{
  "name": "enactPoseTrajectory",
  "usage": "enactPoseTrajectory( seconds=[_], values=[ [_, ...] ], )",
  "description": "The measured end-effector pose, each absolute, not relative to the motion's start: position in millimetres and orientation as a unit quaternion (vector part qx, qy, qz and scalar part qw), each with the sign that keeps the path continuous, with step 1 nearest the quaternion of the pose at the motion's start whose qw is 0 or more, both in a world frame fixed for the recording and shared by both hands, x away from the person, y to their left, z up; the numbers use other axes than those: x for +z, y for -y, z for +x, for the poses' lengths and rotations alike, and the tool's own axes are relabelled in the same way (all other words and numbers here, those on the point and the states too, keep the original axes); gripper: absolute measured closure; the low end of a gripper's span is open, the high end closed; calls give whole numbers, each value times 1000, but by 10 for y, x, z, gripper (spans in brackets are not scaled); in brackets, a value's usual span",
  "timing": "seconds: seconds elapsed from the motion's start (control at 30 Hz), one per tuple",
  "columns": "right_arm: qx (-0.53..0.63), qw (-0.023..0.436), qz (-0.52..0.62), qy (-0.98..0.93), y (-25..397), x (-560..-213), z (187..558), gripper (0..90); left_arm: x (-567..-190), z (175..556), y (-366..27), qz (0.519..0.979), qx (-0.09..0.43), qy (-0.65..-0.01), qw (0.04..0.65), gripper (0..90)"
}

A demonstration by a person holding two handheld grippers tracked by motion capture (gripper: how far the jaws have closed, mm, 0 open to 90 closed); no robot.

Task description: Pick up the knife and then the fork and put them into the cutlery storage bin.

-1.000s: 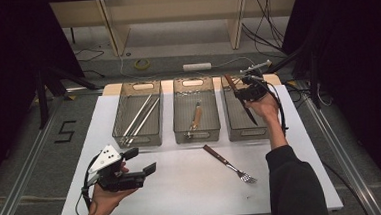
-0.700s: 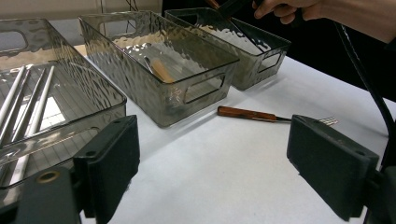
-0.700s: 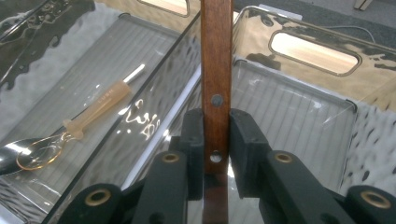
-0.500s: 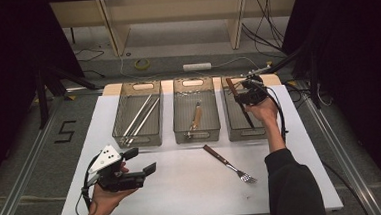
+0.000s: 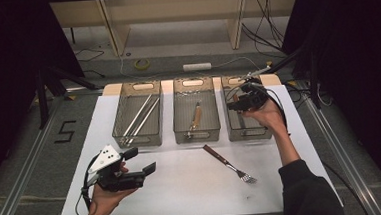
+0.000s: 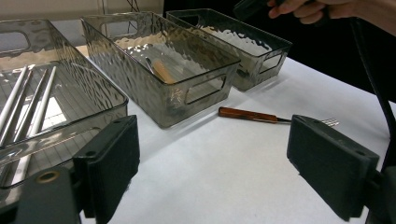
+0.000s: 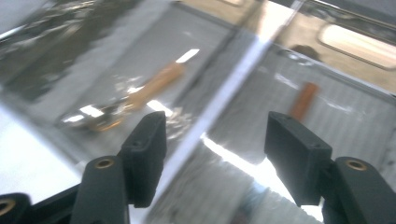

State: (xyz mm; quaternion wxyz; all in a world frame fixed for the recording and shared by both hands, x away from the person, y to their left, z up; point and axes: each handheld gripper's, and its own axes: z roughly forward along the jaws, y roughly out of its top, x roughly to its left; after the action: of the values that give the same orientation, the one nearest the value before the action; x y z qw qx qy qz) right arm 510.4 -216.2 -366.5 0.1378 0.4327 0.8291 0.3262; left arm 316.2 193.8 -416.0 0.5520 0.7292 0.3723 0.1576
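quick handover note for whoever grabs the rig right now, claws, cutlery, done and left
Left claw: open, empty, low over the mat's near left, aimed toward the fork.
Right claw: open, empty, over the right bin.
Things: fork lies loose on the mat in front of the middle and right bins. Left bin holds long metal pieces, middle bin one wooden-handled piece, right bin another wooden-handled piece.
Done: three bins are loaded.
Left: likely pick up the fork and bin it; which bin is unclear.
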Motion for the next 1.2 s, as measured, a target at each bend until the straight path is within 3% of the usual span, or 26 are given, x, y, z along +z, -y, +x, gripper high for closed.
enactPoseTrajectory(
  seconds=[0.23, 0.43, 1.2],
  values=[
    [321, 111, 385, -858, 1990, -3638, 4673, 364, -4154, 3158, -1947, 727, 159, -374, 553, 164],
    [297, 87, 362, -879, 1886, -3812, 4415, 367, -4159, 3161, -1944, 728, 160, -374, 552, 163],
    [214, 44, 343, -914, 1696, -4291, 4274, 388, -4152, 3167, -1931, 726, 159, -373, 555, 159]
  ],
)
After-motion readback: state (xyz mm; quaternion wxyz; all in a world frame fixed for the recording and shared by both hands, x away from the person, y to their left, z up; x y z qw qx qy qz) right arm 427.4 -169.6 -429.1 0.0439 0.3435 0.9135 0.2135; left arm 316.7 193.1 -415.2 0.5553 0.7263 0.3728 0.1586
